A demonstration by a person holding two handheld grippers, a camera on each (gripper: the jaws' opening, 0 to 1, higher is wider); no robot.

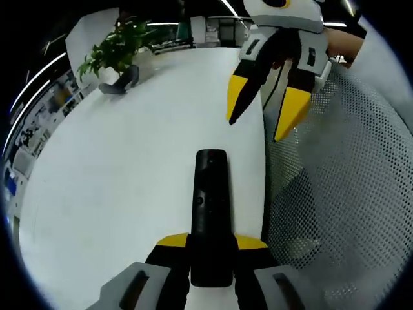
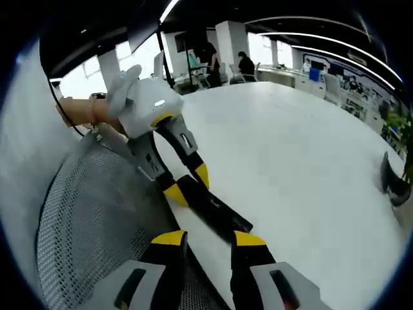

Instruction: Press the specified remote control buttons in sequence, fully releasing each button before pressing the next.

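A slim black remote control point(image 1: 210, 206) lies lengthwise between my left gripper's point(image 1: 211, 242) yellow-tipped jaws, which are shut on its near end over the white table point(image 1: 116, 181). My right gripper point(image 1: 255, 129) hangs open above the table's edge, just beyond the remote's far end and apart from it. In the right gripper view, my right gripper point(image 2: 208, 239) stands open with the remote point(image 2: 219, 213) just ahead of its tips. There the left gripper point(image 2: 188, 185) clasps the remote's other end, with a hand point(image 2: 84, 110) behind it.
A grey mesh chair point(image 1: 348, 194) point(image 2: 90, 213) sits against the table's edge beside both grippers. A potted plant point(image 1: 116, 48) and a grey object point(image 1: 119, 84) stand at the table's far side. People point(image 2: 245, 64) sit far off in the room.
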